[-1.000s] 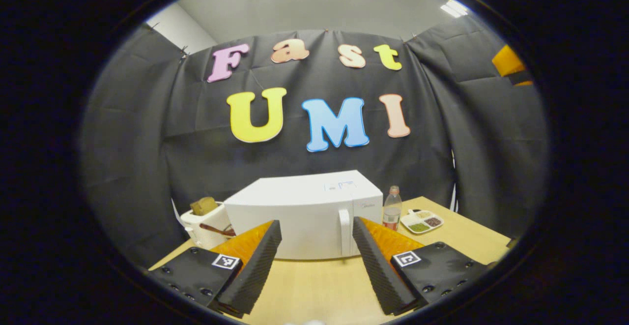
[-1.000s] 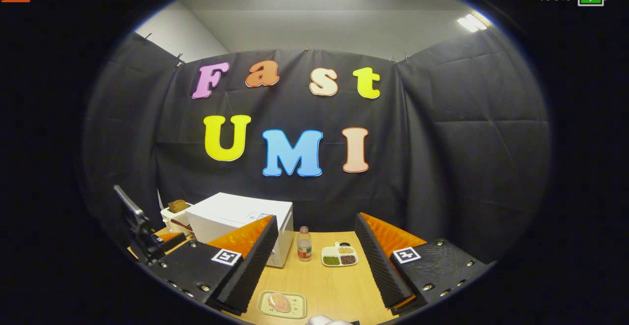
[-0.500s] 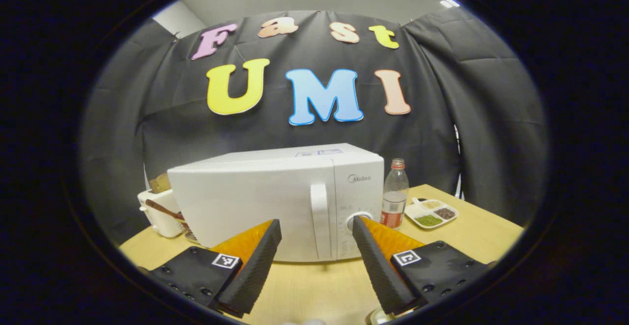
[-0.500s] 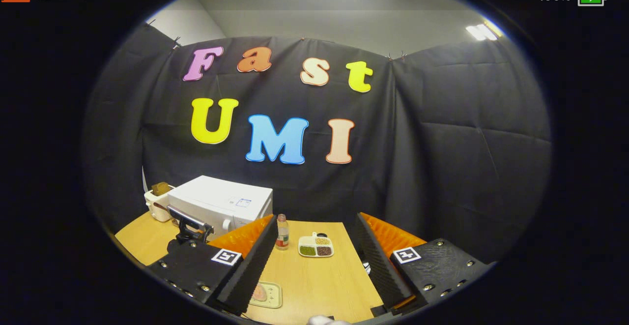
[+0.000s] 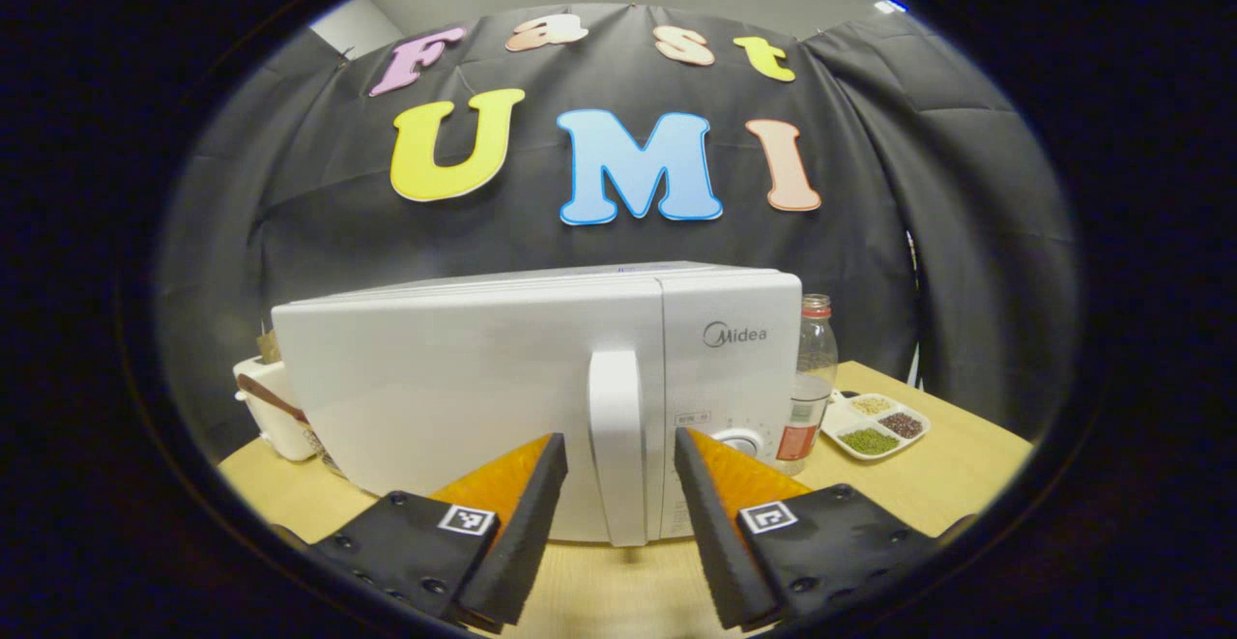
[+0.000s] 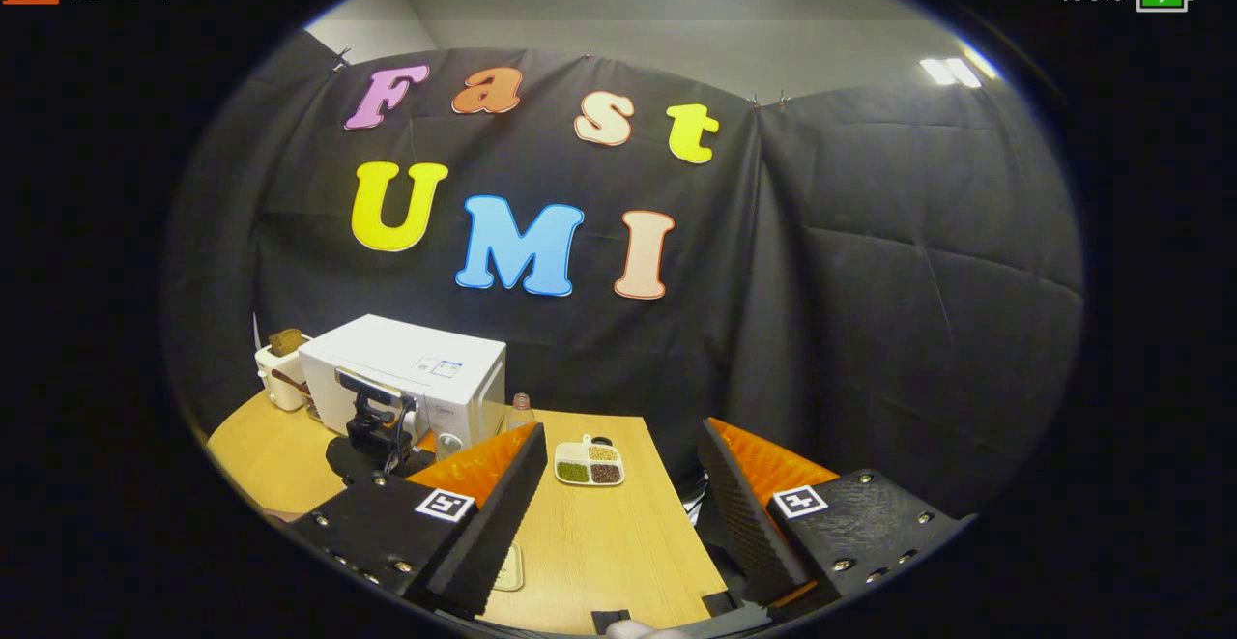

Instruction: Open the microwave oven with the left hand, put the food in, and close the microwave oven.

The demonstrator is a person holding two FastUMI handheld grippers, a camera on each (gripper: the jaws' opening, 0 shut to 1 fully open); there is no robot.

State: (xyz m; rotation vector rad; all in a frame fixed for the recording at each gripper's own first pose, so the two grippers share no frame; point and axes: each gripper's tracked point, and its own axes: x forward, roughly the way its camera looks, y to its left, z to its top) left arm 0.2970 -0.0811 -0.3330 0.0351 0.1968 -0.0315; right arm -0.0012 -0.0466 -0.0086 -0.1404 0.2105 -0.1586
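Though handle-framed, white microwave oven (image 5: 464, 397), shut.

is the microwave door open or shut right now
Shut: the microwave door sits flush with the control panel, its handle between the open left tool.

The left gripper (image 5: 618, 475) points level, its fingers spread apart. The right gripper (image 6: 623, 475) also gapes wide, held higher.

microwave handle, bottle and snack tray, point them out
microwave handle (image 5: 616, 446): left gripper view, middle of the upright bar
bottle (image 5: 814, 354): left gripper view, clear upper body
snack tray (image 6: 589, 464): right gripper view, centre divider
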